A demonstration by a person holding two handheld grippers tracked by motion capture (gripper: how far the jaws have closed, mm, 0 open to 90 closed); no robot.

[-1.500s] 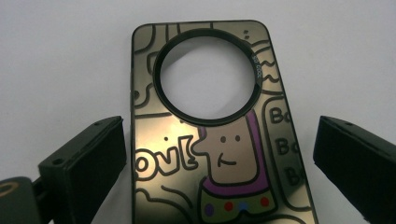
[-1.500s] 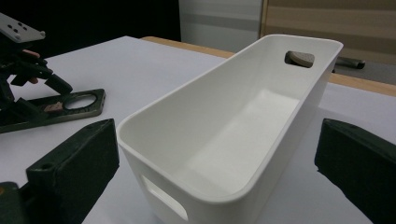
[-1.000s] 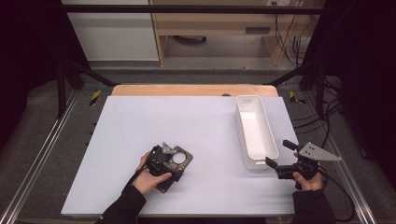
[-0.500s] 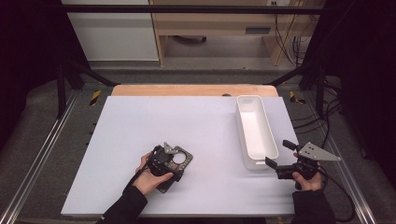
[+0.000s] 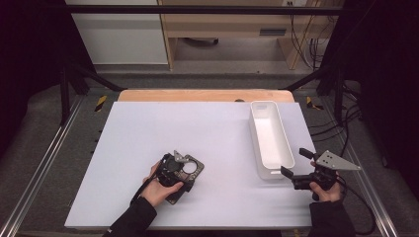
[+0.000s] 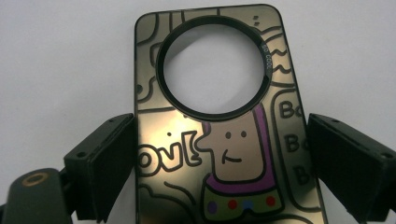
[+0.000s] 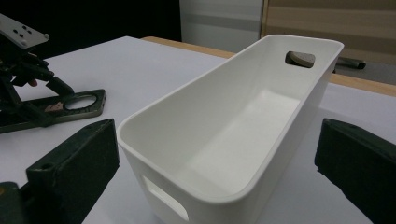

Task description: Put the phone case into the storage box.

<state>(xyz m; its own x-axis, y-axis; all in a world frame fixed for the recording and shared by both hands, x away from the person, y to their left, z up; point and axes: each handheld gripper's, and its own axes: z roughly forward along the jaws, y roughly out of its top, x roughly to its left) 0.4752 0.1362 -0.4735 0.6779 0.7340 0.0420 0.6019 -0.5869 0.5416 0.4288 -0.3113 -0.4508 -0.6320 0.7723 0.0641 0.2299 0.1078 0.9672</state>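
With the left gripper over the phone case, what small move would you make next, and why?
Probably shut the left gripper on the phone case: its jaws stand open on either side of the case, which lies flat on the table. The empty white bin looks like where it goes.

A white surface (image 5: 148, 148) is carrying two things: a phone case (image 5: 185, 173) with cartoon drawings is lying flat near its front, and a long white bin (image 5: 270, 139) is sitting toward its right edge.
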